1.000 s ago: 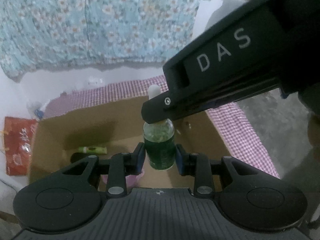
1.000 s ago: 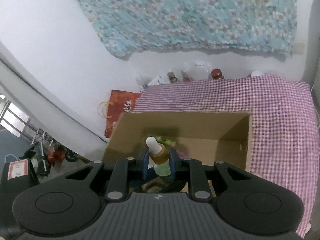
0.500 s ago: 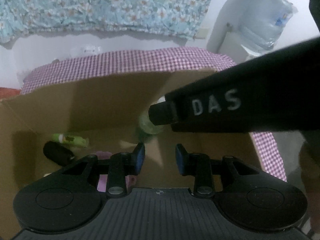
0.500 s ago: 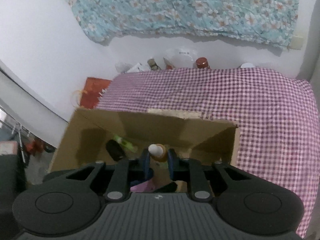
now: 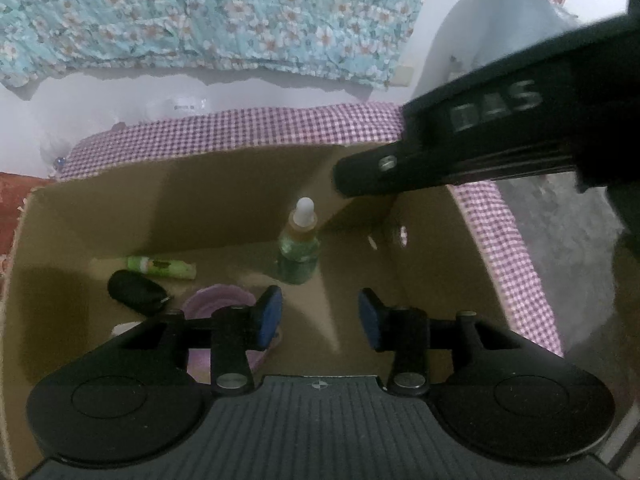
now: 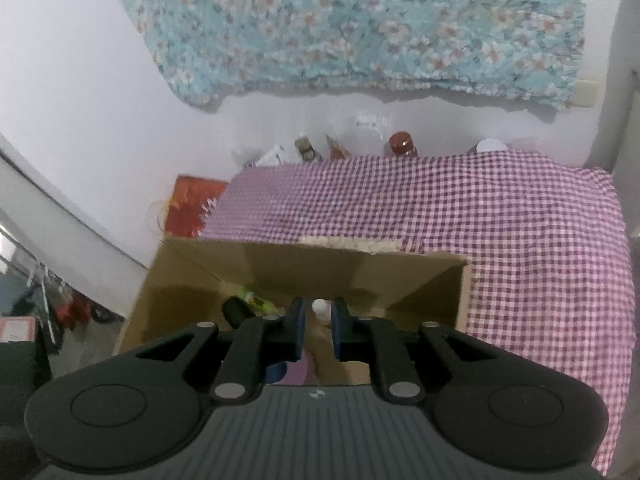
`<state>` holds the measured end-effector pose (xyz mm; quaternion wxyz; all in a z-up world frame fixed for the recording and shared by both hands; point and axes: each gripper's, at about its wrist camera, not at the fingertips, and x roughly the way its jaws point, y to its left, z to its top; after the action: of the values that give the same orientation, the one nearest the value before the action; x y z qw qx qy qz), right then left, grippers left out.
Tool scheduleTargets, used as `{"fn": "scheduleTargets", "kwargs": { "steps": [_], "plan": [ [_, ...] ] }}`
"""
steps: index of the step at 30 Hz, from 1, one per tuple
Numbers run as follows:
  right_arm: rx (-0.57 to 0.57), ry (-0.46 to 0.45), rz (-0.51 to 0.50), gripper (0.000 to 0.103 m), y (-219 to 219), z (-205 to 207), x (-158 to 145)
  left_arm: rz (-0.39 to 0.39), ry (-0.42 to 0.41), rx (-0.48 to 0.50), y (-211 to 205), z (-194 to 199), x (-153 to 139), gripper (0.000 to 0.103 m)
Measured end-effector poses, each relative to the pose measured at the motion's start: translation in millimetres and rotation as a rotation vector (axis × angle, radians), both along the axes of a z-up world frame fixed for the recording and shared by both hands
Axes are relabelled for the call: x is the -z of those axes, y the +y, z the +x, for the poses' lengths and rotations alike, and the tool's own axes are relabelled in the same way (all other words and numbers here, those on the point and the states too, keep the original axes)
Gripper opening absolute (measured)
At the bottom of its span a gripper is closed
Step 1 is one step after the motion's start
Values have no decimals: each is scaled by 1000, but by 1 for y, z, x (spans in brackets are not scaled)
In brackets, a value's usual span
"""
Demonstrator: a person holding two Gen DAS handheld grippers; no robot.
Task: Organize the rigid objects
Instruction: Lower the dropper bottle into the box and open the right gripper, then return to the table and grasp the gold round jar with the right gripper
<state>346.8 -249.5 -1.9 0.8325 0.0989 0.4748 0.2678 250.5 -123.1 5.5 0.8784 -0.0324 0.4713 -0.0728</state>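
Observation:
A green dropper bottle with a white bulb stands upright on the floor of the cardboard box, free of both grippers. My left gripper hovers just in front of it. Its jaws are opening, with only the box floor between them. The right gripper reaches in from the upper right, its tip above and just right of the bulb. In the right wrist view the right gripper is shut on nothing, and the bottle's bulb shows just beyond its fingertips.
In the box lie a green tube, a black object and a purple lid. The box sits on a checked cloth. Jars line the wall behind, and a red bag lies left.
Both grippers held the bottle above the box a second ago. It now stands on the box floor. The left jaws let go and widened, and the right gripper came off the neck.

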Motion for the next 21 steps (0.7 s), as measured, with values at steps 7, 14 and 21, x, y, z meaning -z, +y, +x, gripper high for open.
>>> {"fn": "scheduleTargets", "kwargs": {
  "steps": [7, 14, 21],
  "plan": [
    [45, -25, 102, 16, -32, -52, -35, -12, -68, 23, 10, -47, -38, 47],
    [61, -22, 204, 17, -51, -130, -45, -2, -85, 22, 28, -124, -45, 51],
    [63, 59, 210, 21, -36, -183, -12, 16, -9, -51, 51, -177, -12, 51]
  ]
}}
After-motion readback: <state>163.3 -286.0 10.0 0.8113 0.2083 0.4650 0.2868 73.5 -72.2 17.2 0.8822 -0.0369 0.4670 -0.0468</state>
